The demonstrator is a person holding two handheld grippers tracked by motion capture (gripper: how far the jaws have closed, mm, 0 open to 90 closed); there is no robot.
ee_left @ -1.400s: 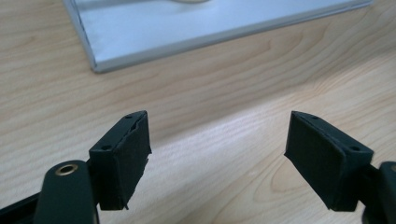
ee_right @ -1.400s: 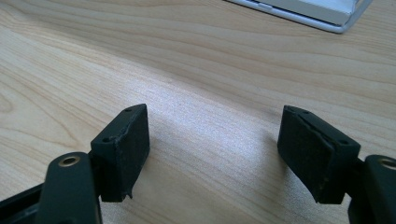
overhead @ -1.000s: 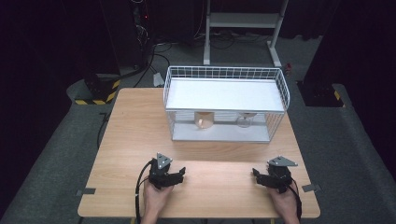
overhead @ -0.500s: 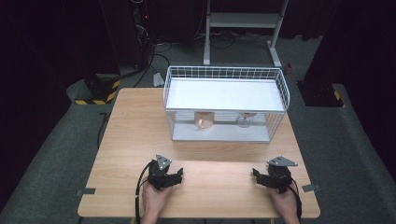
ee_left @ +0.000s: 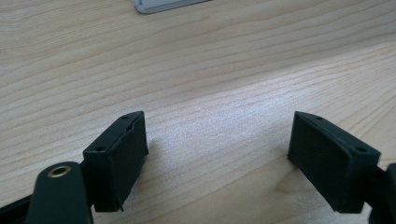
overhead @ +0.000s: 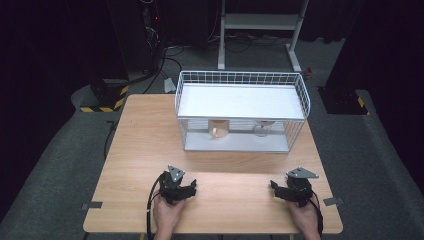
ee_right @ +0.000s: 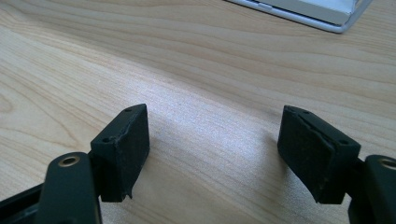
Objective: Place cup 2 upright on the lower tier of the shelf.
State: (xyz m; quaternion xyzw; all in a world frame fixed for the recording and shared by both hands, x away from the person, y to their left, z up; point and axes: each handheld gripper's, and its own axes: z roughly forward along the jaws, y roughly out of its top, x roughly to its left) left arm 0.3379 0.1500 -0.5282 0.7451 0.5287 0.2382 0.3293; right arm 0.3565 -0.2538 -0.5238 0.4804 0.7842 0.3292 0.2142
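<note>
My left gripper (overhead: 191, 188) rests on the wooden table (overhead: 145, 145) near its front edge, held by a hand. Its jaws have just been opening and stand apart with only bare wood between them (ee_left: 217, 154). My right gripper (overhead: 275, 189) lies at the front right, also open over bare wood (ee_right: 215, 149). A white wire rack (overhead: 241, 80) stands at the table's far side. Under its shelf sit a brown cup-like object (overhead: 218, 129) and a clear stemmed glass (overhead: 263, 130).
The rack's base edge shows at the top of the left gripper view (ee_left: 159, 4) and of the right gripper view (ee_right: 317, 14). Tape pieces (overhead: 92, 205) mark the table's front corners. On the floor behind are cables, a striped block (overhead: 102, 97) and a white stand (overhead: 260, 22).
The left gripper's jaws look slightly wider apart than before. Both hands have stayed in place.
</note>
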